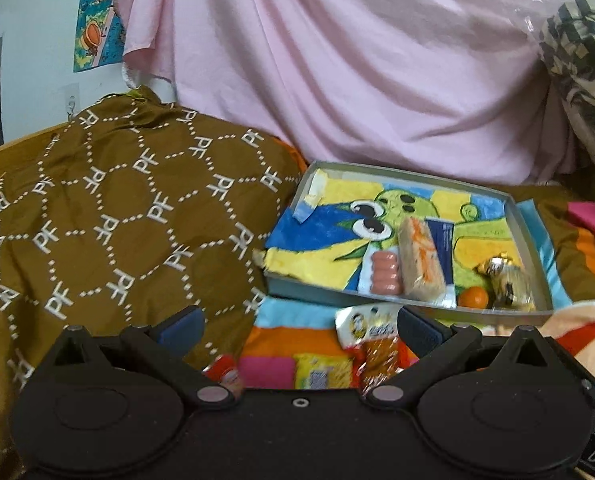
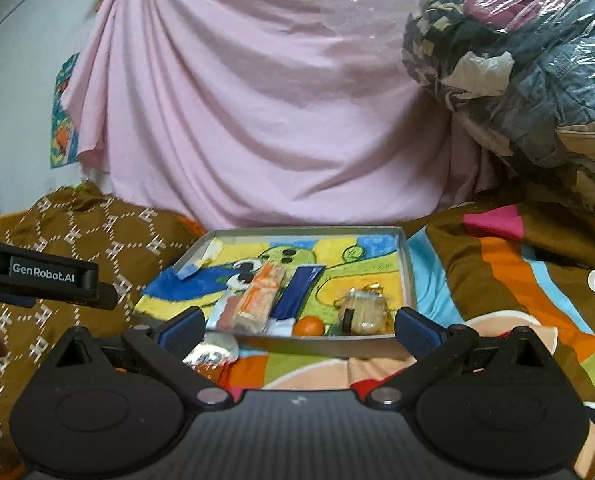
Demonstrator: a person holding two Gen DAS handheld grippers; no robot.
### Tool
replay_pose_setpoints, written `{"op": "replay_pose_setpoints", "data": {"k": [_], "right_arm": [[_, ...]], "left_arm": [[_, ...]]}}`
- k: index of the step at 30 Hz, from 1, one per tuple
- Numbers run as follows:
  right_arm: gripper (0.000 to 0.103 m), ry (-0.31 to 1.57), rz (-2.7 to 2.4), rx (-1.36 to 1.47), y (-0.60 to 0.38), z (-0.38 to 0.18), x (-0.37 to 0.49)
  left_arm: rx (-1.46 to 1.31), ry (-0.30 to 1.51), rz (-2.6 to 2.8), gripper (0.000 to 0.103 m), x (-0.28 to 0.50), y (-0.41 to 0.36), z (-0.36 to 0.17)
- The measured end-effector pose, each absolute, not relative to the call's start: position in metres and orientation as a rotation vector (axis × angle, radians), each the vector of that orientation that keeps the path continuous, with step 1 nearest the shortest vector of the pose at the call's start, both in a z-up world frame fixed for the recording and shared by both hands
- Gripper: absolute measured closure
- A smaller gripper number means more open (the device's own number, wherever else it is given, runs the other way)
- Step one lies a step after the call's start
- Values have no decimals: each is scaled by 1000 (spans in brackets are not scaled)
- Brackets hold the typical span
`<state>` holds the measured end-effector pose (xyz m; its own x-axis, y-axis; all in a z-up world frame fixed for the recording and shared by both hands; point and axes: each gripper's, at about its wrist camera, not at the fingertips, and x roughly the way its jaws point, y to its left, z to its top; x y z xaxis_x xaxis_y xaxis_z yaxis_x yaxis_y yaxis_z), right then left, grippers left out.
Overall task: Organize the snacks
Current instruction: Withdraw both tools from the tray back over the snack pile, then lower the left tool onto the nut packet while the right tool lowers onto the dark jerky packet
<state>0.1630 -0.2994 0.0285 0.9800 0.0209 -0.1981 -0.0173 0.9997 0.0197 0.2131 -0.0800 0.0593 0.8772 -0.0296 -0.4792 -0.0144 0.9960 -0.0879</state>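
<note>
Covering the bed, a striped blanket lies under both gaping tools.

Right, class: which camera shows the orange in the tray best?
The left wrist view: the orange shows nearly whole by the tray rim. In the right wrist view the near rim cuts off its lower part.

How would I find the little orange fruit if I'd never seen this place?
Look for the grey tray with the cartoon picture inside, lying on the striped blanket. Along its near edge, between a blue-and-white packet and gold-wrapped sweets, sits the orange fruit: the only round, unwrapped snack.
</note>
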Motion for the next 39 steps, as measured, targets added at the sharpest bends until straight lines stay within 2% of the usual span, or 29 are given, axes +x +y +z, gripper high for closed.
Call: {"op": "replay_pose_setpoints", "data": {"k": [18,39], "right_arm": [[0,359,74,-20,-267,8,132],[0,525,140,-135,-236,-24,133]], "left_arm": [[-46,564,5,1,162,-45,26],[-14,665,49,1,145,-12,-15]]}}
